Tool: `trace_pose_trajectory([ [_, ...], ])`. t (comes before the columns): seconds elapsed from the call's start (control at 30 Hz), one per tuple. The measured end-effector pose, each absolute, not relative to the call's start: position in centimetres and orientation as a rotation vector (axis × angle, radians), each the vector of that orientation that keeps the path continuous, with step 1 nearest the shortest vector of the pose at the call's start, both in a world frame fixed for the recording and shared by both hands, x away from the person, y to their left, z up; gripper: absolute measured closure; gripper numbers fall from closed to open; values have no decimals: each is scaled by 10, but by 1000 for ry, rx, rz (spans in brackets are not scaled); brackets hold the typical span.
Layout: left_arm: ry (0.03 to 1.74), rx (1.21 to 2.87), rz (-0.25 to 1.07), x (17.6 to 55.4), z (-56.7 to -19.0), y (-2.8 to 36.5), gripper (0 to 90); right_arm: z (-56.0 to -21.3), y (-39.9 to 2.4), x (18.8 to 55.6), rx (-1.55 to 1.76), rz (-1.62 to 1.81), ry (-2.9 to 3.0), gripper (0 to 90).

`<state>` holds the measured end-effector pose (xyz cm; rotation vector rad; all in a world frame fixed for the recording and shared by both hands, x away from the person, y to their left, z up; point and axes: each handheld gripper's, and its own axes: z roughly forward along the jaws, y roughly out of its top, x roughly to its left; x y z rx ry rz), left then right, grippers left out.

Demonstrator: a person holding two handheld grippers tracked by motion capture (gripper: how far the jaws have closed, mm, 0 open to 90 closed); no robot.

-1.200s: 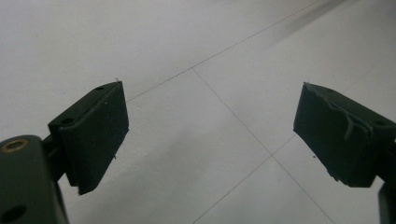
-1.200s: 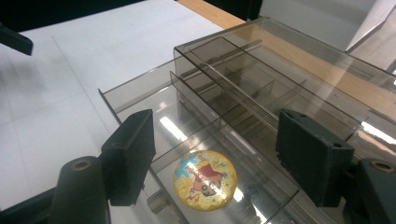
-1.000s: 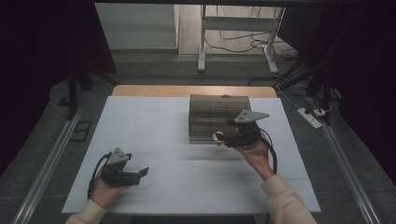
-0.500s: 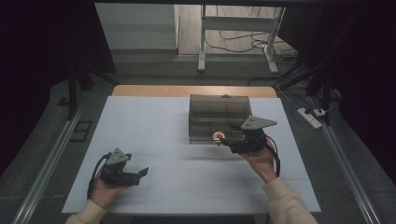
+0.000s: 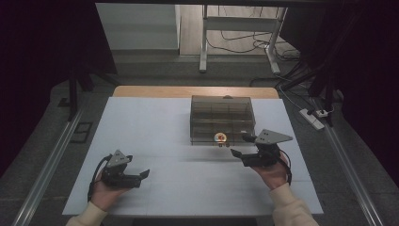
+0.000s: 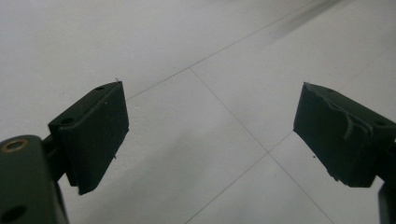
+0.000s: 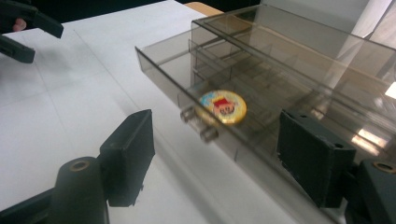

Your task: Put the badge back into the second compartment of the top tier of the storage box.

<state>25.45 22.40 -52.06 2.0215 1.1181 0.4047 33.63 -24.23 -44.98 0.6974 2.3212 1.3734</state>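
The left gripper (image 5: pixel 141 175) sat nearest the person, jaws spread wide over bare white table (image 5: pixel 188 188), nothing between them. Farther on, the right gripper (image 5: pixel 240 146) was released too, its jaws apart and empty. Just beyond its tips stood the smoky plastic drawer box (image 5: pixel 222 113), a drawer (image 7: pixel 196 88) pulled out, holding a round badge (image 7: pixel 222 106).
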Motion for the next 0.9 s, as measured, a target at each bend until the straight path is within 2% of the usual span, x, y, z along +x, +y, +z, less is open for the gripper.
trace_pose_trajectory([
  [0.43,1114,2025,404,254,-521,223,102,-473,-285,313,769,1336,2314,272],
  [0.9,1117,2027,403,254,-521,222,102,-495,-319,316,856,1232,2323,273],
])
